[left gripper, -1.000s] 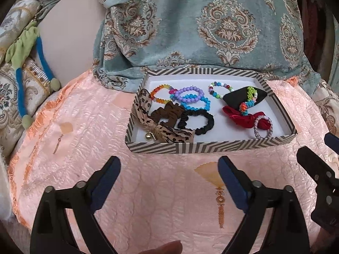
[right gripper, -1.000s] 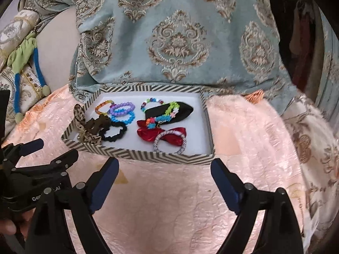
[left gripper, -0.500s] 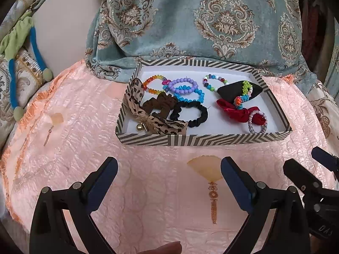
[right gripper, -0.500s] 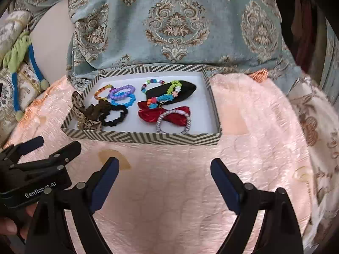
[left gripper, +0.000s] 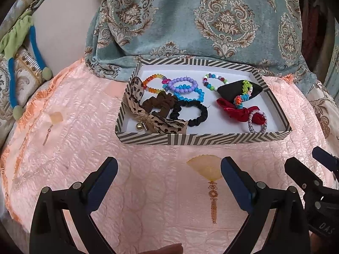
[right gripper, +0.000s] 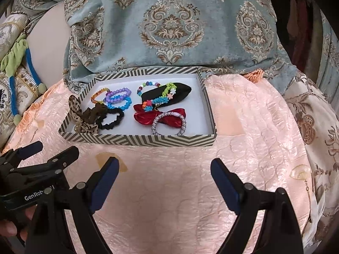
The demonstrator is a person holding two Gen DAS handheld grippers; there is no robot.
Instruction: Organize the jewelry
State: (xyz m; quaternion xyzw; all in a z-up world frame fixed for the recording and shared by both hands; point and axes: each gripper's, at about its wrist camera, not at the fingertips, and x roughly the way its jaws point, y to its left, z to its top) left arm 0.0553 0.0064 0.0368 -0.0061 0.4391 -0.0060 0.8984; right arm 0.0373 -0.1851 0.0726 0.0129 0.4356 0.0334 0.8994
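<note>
The jewelry lies in the striped tray (left gripper: 203,139) ahead of me, crowded toward the left and the right with a bare white strip between. On the left sit an orange bead bracelet (left gripper: 153,83), a purple bead bracelet (left gripper: 184,85) overlapping a blue bead bracelet (left gripper: 190,95), a brown scrunchie (left gripper: 162,104), a black scrunchie (left gripper: 189,113) and a leopard-print bow (left gripper: 146,114) with a small gold bell, leaning over the tray's left wall. On the right are a multicolour bead bracelet (left gripper: 213,82), a black pouch (left gripper: 239,90) with a flower bead bracelet (left gripper: 244,95) draped across it, a red bow (left gripper: 237,111) and a silvery beaded ring bracelet (left gripper: 256,121) resting on the bow.

All of it looks light. I judge the bead strands to be hard, round and slippery, likely to roll out of a flat pinch, so I would hook one finger through a loop and close across the strand. The scrunchies and bows are soft and should compress easily; any fold will do.

My left hand-held gripper (left gripper: 169,175) hangs over the pink quilted bedspread (left gripper: 148,190) near the tray's front wall, fingers spread wide and holding nothing. My right hand-held gripper (right gripper: 164,176) is beside it, equally wide and empty. A teal damask cloth (right gripper: 169,25) rises behind the tray.
</note>
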